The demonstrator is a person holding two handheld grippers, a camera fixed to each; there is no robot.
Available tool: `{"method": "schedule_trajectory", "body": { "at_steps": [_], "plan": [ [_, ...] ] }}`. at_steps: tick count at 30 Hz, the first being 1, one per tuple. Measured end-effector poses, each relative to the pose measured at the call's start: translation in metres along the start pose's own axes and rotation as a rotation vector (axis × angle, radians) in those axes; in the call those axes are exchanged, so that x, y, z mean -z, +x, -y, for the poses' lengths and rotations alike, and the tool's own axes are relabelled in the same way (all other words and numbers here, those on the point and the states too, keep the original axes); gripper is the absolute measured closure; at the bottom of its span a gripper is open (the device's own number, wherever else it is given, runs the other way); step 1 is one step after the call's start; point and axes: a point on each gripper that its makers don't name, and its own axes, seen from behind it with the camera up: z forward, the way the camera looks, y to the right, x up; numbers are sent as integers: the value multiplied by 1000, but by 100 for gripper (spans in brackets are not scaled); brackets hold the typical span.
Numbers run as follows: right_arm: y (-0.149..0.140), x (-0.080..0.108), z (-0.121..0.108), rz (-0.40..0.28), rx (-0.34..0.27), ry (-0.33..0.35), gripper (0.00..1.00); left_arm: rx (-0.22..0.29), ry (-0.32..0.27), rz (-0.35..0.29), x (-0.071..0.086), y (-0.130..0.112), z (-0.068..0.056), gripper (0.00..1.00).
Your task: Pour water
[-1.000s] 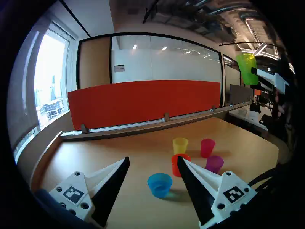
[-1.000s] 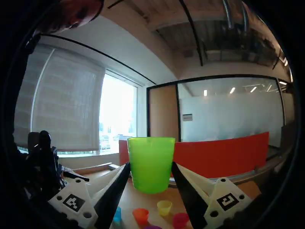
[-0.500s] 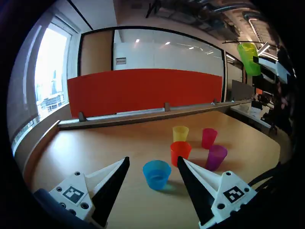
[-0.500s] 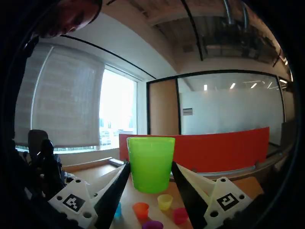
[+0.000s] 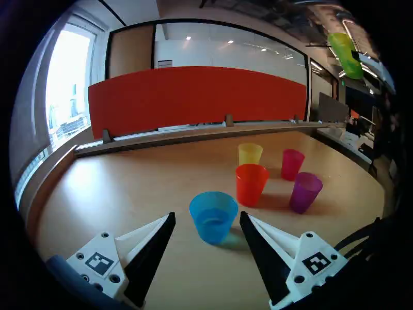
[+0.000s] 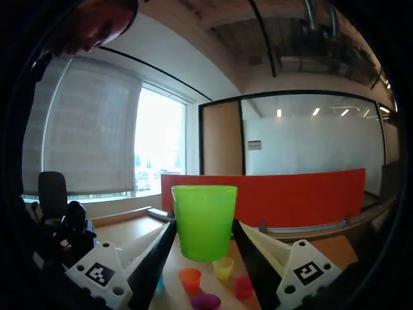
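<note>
My right gripper is shut on an upright green cup, held high above the table; that cup also appears far off at the upper right of the left gripper view. My left gripper is open, low over the table, with a blue cup standing between its fingertips, untouched. Beyond the blue cup stand an orange cup, a yellow cup, a pink cup and a purple cup. The right gripper view shows the orange cup, yellow cup, pink cup and purple cup below.
The wooden table ends at a red divider panel along its far edge. A window is at the left. A person's head shows at the upper left of the right gripper view, and a dark chair stands at the left.
My left gripper has tilted down and moved nearer the table, so the blue cup now sits between its fingertips. The right gripper still holds the green cup, shifted slightly.
</note>
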Motion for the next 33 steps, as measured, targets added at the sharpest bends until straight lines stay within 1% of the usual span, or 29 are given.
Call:
{"method": "schedule_trajectory", "body": {
  "at_steps": [5, 8, 17, 33],
  "plan": [
    [-5, -1, -1, 10, -2, -2, 18, -33, 2, 45, -12, -13, -2, 7],
    [-8, -1, -1, 16, -1, -2, 18, -41, -5, 61, -19, -17, -6, 7],
    [-11, -4, -5, 23, -1, -7, 18, -35, -10, 77, -37, -22, -10, 7],
    [-14, -8, -12, 33, -5, -8, 18, -37, -10, 100, -64, -27, -10, 7]
  ]
}}
